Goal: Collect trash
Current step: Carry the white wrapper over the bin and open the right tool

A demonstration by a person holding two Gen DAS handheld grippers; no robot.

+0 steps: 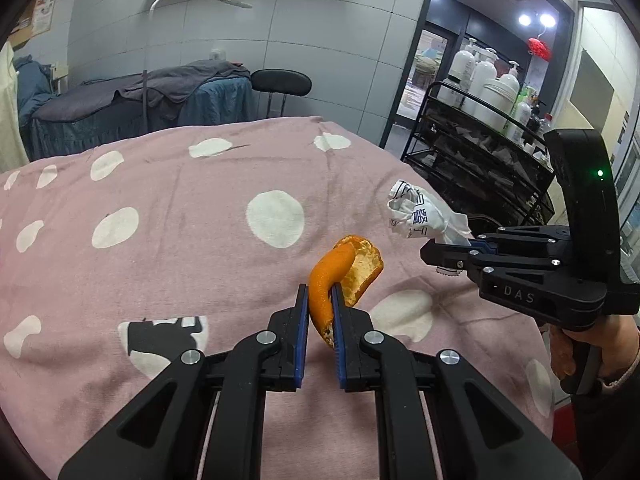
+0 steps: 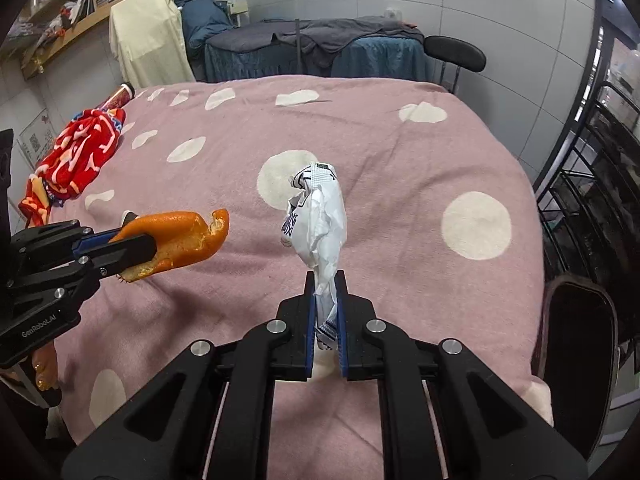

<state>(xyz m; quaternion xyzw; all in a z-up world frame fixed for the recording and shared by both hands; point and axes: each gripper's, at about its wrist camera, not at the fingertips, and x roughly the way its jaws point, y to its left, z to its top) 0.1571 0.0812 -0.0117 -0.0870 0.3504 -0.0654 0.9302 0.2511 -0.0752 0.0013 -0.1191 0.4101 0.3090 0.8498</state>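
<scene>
The orange peel [image 1: 336, 276] was clamped between the blue pads of the left tool [image 1: 320, 312], its curled end sticking out past the fingertips, lifted above the bed [image 1: 160, 248]. The crumpled white wrapper [image 2: 320, 216] with dark print was pinched at its lower end by the right tool [image 2: 325, 304], which had closed down tight on it; the wrapper stood up from the jaws, also clear of the cover. Both tools were held side by side over the pink blanket with white dots. Farther off, near the bed's far left corner, lay a bunched red patterned cloth [image 2: 76, 156] and, just beyond it, a red can [image 2: 120, 96] on its side. A black wire cart [image 1: 480, 148] with white pump bottles stood beside the bed.
</scene>
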